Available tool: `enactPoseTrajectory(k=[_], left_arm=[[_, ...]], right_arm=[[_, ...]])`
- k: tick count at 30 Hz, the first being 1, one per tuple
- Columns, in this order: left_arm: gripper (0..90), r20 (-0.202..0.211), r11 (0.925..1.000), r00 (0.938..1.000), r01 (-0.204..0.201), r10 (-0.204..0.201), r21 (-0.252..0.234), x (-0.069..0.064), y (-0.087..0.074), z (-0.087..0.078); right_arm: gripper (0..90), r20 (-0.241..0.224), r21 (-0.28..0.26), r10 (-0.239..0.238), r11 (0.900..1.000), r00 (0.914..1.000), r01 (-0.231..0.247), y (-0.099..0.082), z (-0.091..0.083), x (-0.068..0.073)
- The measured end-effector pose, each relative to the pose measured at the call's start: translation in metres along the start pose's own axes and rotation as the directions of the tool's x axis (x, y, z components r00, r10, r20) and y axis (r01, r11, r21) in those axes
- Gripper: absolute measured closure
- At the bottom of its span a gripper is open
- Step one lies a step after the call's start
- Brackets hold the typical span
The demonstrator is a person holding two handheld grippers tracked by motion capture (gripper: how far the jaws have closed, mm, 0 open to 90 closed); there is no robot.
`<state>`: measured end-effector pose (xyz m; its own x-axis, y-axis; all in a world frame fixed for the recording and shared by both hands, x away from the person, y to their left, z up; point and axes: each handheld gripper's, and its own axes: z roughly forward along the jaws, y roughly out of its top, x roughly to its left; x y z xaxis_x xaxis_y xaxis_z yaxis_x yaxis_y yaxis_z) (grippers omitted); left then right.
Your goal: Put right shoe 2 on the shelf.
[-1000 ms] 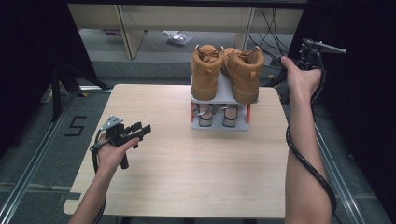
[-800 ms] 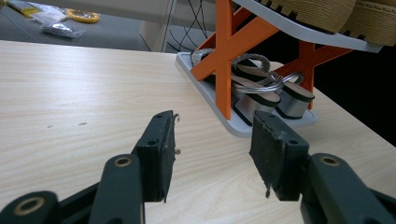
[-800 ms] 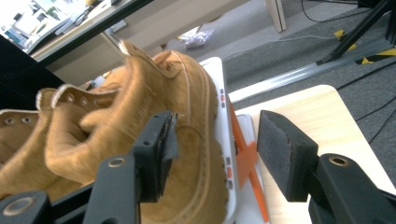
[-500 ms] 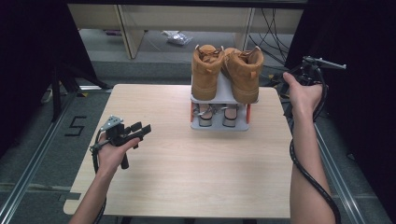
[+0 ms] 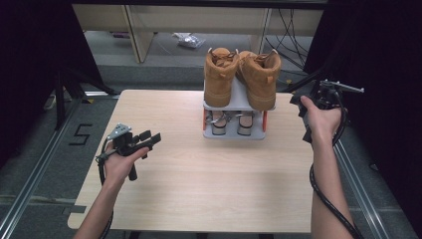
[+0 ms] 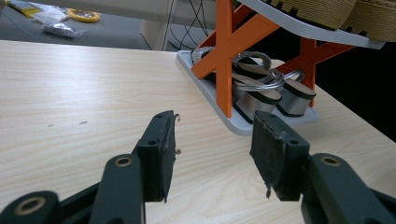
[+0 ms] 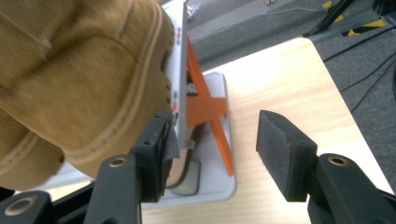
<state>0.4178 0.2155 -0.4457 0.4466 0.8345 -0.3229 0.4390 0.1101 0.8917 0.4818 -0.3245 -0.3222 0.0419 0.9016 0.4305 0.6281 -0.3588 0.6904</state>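
Observation:
A grey shoe rack with orange struts stands at the back middle of the table. Two tan boots sit on its upper shelf, and a pair of silver-heeled shoes on the lower one. My left gripper rests over the table's left side, open, pointing at the rack; nothing lies between its pads. My right gripper hangs just right of the rack, level with the upper shelf. It stands open, with a boot close beside its left jaw and the orange cross strut ahead.
The light wooden table stretches bare in front of the rack. Its right edge runs just under my right hand. Black cables trail from both grippers. Beyond the table lie grey floor, desk legs and a plastic bag.
My right hand has come down and slightly inward beside the rack, bringing its gripper from above the boots to shelf level. The left gripper has stayed put.

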Motion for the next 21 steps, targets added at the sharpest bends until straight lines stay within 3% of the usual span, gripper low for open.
enactPoseTrajectory(k=[1, 5, 6, 9, 10, 14, 15, 19, 21], left_arm=[[49.4, 0.0, 1.0, 1.0, -0.001, 0.001, 0.001, 0.0, 0.0, 0.0], [49.4, 0.002, 1.0, 1.0, 0.001, -0.001, -0.003, 0.0, 0.0, 0.0], [49.4, 0.003, 1.0, 1.0, 0.001, -0.001, -0.003, 0.0, 0.0, 0.0], [49.5, 0.002, 1.0, 1.0, 0.0, 0.0, -0.002, 0.0, 0.0, 0.0], [49.5, 0.002, 1.0, 1.0, 0.002, -0.002, -0.001, 0.0, 0.0, 0.001], [49.5, 0.003, 1.0, 1.0, 0.0, 0.0, 0.001, -0.001, -0.001, 0.001], [49.5, 0.003, 1.0, 1.0, 0.0, 0.0, 0.003, -0.001, -0.001, 0.001], [49.5, 0.006, 1.0, 1.0, -0.001, 0.001, 0.005, -0.001, -0.002, 0.002], [49.5, 0.006, 1.0, 1.0, -0.003, 0.003, 0.006, -0.001, -0.002, 0.002]], right_arm=[[47.4, 0.002, 0.014, 0.032, 0.9994, 0.9995, -0.032, -0.003, 0.0, 0.0], [47.5, 0.002, 0.015, 0.001, 0.9999, 1.0, -0.001, -0.014, 0.003, -0.01], [47.5, 0.008, 0.027, 0.03, 0.9992, 0.9995, -0.031, -0.017, 0.003, -0.01], [47.5, -0.005, 0.026, 0.036, 0.999, 0.9993, -0.036, -0.027, 0.005, -0.018], [47.6, -0.009, 0.039, 0.064, 0.9972, 0.9979, -0.063, -0.03, 0.005, -0.02], [47.8, 0.0, 0.052, 0.042, 0.9978, 0.9991, -0.041, -0.044, 0.009, -0.031], [47.8, -0.002, 0.054, 0.059, 0.9968, 0.9983, -0.058, -0.047, 0.01, -0.032], [48.0, -0.004, 0.062, 0.044, 0.9971, 0.999, -0.044, -0.061, 0.014, -0.041], [48.0, -0.011, 0.075, 0.06, 0.9954, 0.9981, -0.059, -0.067, 0.014, -0.044]])
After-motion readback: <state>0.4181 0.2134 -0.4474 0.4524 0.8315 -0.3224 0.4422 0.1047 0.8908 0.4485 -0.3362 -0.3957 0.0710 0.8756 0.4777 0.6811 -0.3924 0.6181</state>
